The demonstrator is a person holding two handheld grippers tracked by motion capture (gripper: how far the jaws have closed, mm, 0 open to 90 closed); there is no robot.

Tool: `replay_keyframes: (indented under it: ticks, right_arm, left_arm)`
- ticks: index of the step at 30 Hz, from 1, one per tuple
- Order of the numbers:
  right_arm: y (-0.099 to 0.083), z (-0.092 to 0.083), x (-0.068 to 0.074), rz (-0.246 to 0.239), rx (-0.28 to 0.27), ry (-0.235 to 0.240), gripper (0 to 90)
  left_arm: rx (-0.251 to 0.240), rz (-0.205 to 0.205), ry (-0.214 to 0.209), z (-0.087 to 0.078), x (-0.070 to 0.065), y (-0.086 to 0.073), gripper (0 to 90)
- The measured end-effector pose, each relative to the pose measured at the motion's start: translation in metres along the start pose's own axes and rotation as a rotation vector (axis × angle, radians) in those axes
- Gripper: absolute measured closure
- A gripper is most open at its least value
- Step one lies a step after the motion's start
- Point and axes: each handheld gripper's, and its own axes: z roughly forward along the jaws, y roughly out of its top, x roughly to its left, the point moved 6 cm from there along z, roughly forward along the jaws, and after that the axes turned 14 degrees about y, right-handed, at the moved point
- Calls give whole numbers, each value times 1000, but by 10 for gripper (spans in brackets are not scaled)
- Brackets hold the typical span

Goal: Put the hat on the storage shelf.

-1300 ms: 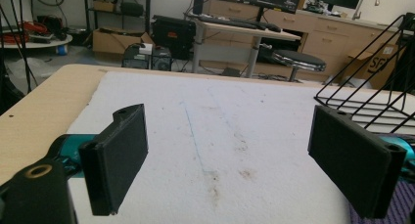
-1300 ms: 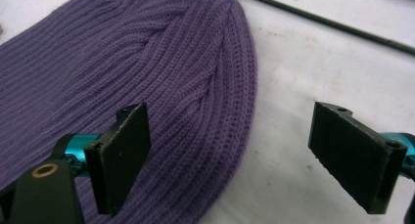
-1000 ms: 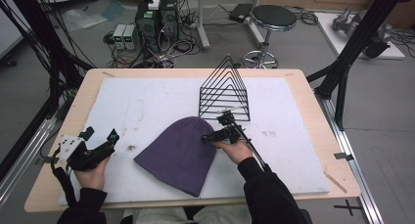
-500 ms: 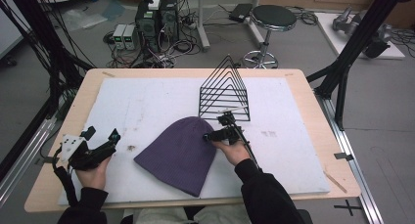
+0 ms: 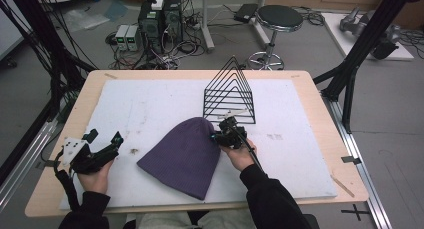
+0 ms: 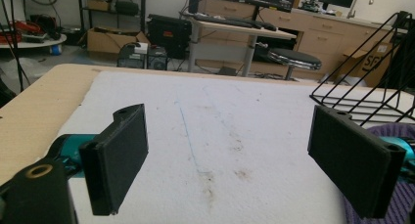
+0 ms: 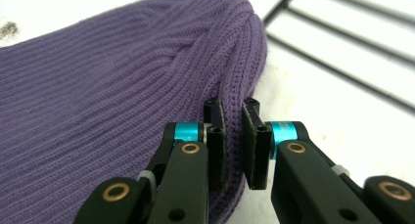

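Now the right gripper (image 7: 234, 136) has just closed on the purple beanie (image 7: 107, 87).

Beanie (image 5: 184, 156): purple, ribbed knit w/ fine vertical lines. Wire rack (image 5: 230, 96): black. Mat (image 5: 150, 104) on counter (image 5: 320, 124): white w/ small brown stains; counter itself light wood. Right tongs (image 7: 234, 145): black pads, teal collars, brass-coloured rivets. Left tongs (image 6: 244, 160): black, teal too. Sleeve (image 5: 272, 201): black.

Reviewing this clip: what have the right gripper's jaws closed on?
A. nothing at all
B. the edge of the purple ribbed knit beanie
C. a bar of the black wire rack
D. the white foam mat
B: in the right gripper view, the right gripper has just closed, pinching the edge of the purple ribbed knit beanie.
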Motion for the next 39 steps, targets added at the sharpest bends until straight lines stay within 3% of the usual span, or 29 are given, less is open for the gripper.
replay_keyframes:
  ticks: [1, 8, 9, 10, 11, 12, 13, 15, 22, 23, 25, 28, 32, 34, 36, 39]
  right_arm:
    - [4, -3, 4, -38, -37, 21, 836]
    - [15, -15, 13, -139, -146, 84, 836]
    - [21, -21, 18, -221, -213, 117, 835]
    - [21, -21, 18, -221, -213, 117, 835]
    - [27, -26, 23, -279, -290, 131, 835]
    - [30, -28, 26, -306, -325, 134, 835]
    - [30, -28, 26, -306, -325, 134, 835]
    - [37, -33, 32, -376, -405, 142, 835]
    - [47, -46, 36, -472, -495, 192, 831]
    - [51, -51, 37, -506, -520, 192, 829]
    - [54, -54, 38, -519, -531, 201, 829]
    - [64, -67, 42, -568, -590, 217, 828]
    - [73, -79, 43, -588, -643, 228, 828]
    - [79, -91, 43, -606, -690, 239, 828]
    - [81, -94, 42, -605, -700, 238, 828]
    - [83, -102, 40, -600, -711, 236, 828]
  left_arm:
    - [-1, -1, -1, 0, 0, 0, 153]
    - [2, 2, -12, 1, -2, -1, 156]
    - [2, 2, -15, 1, -2, -1, 156]
    - [3, 6, -16, 1, -3, -1, 156]
    - [2, 5, -16, 1, -3, -1, 155]
    - [3, 4, -18, 1, -3, -1, 155]
    - [2, 4, -18, 1, -3, -1, 155]
    - [2, 6, -20, 1, -3, -1, 155]
    - [4, 7, -52, 2, -6, -1, 155]
    - [11, 9, -64, 2, -8, -2, 153]
    - [13, 8, -92, 3, -11, -2, 152]
    - [11, 33, -135, 4, -17, -2, 153]
    - [10, 59, -199, 4, -26, -2, 153]
    - [5, 68, -250, 4, -31, -2, 153]
    - [12, 66, -324, 5, -38, -2, 152]
    - [31, 57, -402, 7, -49, -1, 153]
